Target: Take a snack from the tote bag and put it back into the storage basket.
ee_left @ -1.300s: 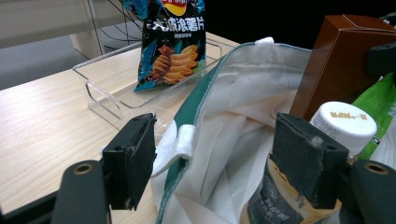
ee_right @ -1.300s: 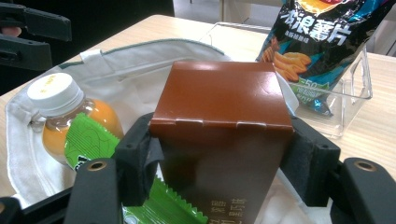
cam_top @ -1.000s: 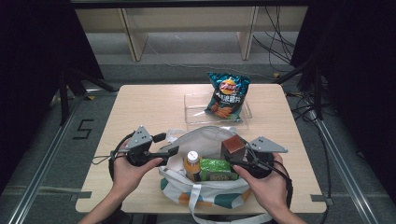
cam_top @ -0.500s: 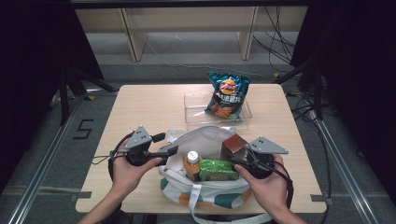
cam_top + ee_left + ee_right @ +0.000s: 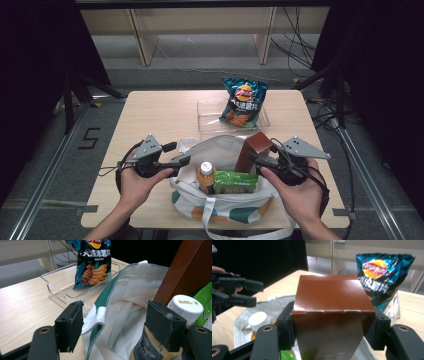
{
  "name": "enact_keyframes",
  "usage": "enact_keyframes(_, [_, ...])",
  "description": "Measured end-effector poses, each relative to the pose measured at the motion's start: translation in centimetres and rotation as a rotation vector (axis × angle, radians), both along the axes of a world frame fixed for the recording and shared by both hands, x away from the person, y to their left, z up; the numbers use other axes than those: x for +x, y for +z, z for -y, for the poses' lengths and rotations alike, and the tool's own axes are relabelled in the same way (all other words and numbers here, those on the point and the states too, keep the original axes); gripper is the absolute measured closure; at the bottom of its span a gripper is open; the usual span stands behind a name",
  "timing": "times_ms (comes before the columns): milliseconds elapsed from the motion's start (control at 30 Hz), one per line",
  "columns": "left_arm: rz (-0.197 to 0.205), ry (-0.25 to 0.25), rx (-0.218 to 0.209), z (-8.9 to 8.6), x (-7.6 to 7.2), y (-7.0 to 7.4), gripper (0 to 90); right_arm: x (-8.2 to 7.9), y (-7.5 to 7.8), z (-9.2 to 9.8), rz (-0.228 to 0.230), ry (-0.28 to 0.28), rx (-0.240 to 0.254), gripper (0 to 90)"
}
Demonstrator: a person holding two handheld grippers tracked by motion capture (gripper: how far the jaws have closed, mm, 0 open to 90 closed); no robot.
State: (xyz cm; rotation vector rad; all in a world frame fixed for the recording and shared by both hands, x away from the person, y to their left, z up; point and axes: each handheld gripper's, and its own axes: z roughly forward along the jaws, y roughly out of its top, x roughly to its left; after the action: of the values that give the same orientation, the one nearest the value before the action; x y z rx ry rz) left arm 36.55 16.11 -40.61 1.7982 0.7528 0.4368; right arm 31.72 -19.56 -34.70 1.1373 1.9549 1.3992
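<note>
My right tongs point(image 5: 332, 322) clamp the brown box point(image 5: 333, 312) by its sides, upright, long axis vertical, half out of the bag point(image 5: 225, 200); left tongs point(image 5: 120, 325) gape astride the bag's rim, pinching nothing; tray point(image 5: 210, 120) lies straight ahead on the counter point(image 5: 160, 115).

Two black claws point(image 5: 184, 161) point(image 5: 256, 161), grey three-cornered plates on top, black trailing cables, brass-ringed screw holes, bare forearms

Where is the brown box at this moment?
In the high view, the brown box is at the right side of the bag, clamped by the right gripper, beside the green packet.
</note>
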Motion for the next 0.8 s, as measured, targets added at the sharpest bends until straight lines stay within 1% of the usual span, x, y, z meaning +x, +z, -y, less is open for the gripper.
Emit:
enact_keyframes(33, [-0.001, 0.001, -0.001, 0.0, 0.0, 0.0, 29.7, -0.1, 0.3, 0.1, -0.003, -0.008, 0.012, 39.1])
enact_keyframes(67, [-0.001, 0.001, -0.001, 0.0, 0.0, 0.0, 29.7, 0.0, 0.6, 0.1, 0.012, -0.002, 0.013, 39.1])
enact_keyframes(100, [0.001, -0.001, 0.000, 0.0, 0.0, 0.0, 29.6, -0.1, 0.8, 0.2, 0.006, -0.005, 0.025, 39.1])
enact_keyframes(167, [-0.006, 0.006, -0.005, 0.0, 0.0, 0.0, 29.6, 0.0, 1.3, 0.3, 0.031, -0.005, 0.036, 39.1])
enact_keyframes(233, [-0.006, 0.007, -0.007, 0.0, 0.0, 0.0, 29.7, 0.0, 1.9, 0.6, 0.035, -0.013, 0.036, 39.2])
enact_keyframes(267, [-0.005, 0.006, -0.005, 0.0, 0.0, 0.0, 29.7, 0.0, 2.1, 0.6, 0.035, -0.014, 0.049, 39.1])
enact_keyframes(333, [-0.004, 0.004, -0.004, 0.0, 0.0, 0.0, 29.7, -0.1, 2.6, 0.8, 0.042, -0.014, 0.055, 39.2])
enact_keyframes(367, [-0.001, 0.001, -0.001, 0.0, 0.0, 0.0, 29.7, 0.0, 2.8, 0.9, 0.061, -0.012, 0.059, 39.2])
enact_keyframes(400, [-0.001, 0.000, -0.001, 0.0, 0.0, 0.0, 29.7, -0.1, 3.1, 1.0, 0.051, -0.018, 0.056, 39.2])
enact_keyframes(433, [-0.005, 0.002, -0.004, 0.0, 0.0, 0.0, 29.6, 0.0, 3.2, 1.0, 0.063, -0.020, 0.067, 39.2])
enact_keyframes(500, [-0.003, 0.002, -0.002, 0.0, 0.0, 0.0, 29.7, -0.1, 3.6, 1.1, 0.060, -0.009, 0.080, 39.2])
enact_keyframes(533, [-0.004, 0.002, -0.001, 0.0, 0.0, 0.0, 29.6, -0.2, 3.8, 1.1, 0.067, -0.019, 0.083, 39.2])
enact_keyframes(567, [-0.004, 0.002, -0.002, 0.0, 0.0, 0.0, 29.6, -0.2, 4.0, 1.0, 0.067, -0.017, 0.092, 39.2])
enact_keyframes(600, [-0.003, 0.002, -0.003, 0.0, 0.0, 0.0, 29.7, -0.2, 4.2, 1.2, 0.076, -0.024, 0.083, 39.2])
enact_keyframes(633, [-0.005, 0.003, -0.003, 0.0, 0.0, 0.0, 29.7, -0.2, 4.3, 1.3, 0.079, -0.016, 0.074, 39.2])
enact_keyframes(667, [-0.006, 0.005, -0.005, 0.0, 0.0, 0.0, 29.6, -0.1, 4.4, 1.3, 0.089, -0.022, 0.073, 39.2])
enact_keyframes(733, [-0.007, 0.006, -0.005, 0.0, 0.0, 0.0, 29.7, -0.1, 4.6, 1.4, 0.086, -0.019, 0.083, 39.3])
enact_keyframes(767, [-0.005, 0.005, -0.005, 0.0, 0.0, 0.0, 29.7, -0.1, 4.8, 1.4, 0.090, -0.027, 0.091, 39.2])
enact_keyframes(800, [-0.004, 0.001, -0.011, 0.0, 0.0, 0.0, 29.7, -0.1, 4.9, 1.5, 0.100, -0.030, 0.077, 39.2])
